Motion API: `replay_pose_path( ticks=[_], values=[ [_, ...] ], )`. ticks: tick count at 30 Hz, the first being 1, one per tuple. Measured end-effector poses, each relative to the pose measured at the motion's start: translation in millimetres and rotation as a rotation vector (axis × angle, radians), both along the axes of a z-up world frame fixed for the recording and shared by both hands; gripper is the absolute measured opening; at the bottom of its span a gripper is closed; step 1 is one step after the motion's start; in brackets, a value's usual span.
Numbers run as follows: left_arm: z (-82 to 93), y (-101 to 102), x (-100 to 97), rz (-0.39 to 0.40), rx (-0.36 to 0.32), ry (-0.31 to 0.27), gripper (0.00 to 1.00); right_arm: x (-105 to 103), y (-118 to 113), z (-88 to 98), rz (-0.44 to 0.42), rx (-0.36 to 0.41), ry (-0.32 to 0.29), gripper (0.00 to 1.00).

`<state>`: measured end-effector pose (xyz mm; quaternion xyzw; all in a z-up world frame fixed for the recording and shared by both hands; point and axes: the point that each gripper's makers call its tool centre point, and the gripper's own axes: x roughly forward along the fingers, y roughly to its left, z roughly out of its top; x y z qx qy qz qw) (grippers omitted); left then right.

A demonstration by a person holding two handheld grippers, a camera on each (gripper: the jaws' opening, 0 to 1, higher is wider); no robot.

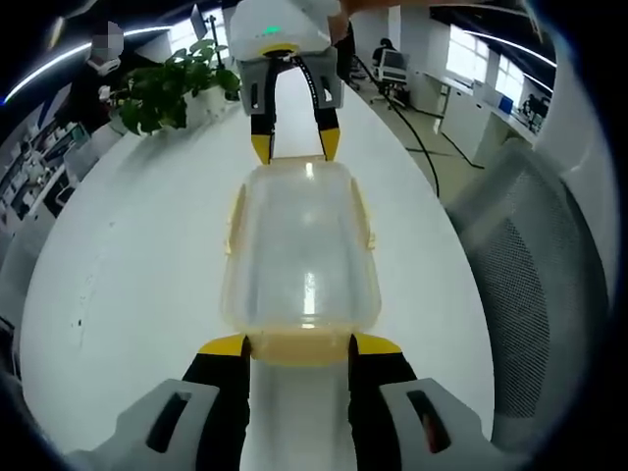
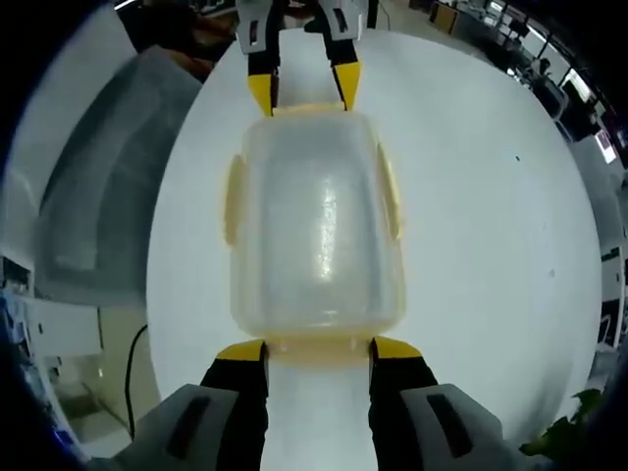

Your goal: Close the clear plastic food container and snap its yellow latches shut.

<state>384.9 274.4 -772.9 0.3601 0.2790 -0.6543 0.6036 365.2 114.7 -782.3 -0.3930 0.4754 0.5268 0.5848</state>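
Container (image 1: 302, 250), clear plastic with lid on, sits on the white counter (image 1: 128, 285) between the two tools. Yellow latches: side latch (image 2: 232, 199) and opposite side latch (image 2: 392, 192) lie along its long sides; end latch (image 1: 299, 347) at the near short end.

Left tool (image 1: 299, 345): jaws parted, yellow tips flanking the container's near end latch, touching or just beside it; cannot tell which.

Right tool (image 2: 318, 349): jaws likewise spread at the opposite short end.

Potted plant (image 1: 167, 88) stands beyond the container's far end. Mesh office chair (image 1: 549, 294) beside the counter. No legible writing or labels.
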Motion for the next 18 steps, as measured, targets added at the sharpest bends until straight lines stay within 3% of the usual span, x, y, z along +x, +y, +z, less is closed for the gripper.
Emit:
replay_pose_path(
  ticks=[18],
  values=[
    [0.8, 2.2, -3.8, 0.011, -0.003, -0.004, 0.38, 0.3, 1.1, 0.7, 0.022, -0.01, -0.009, 0.39]
  ],
)
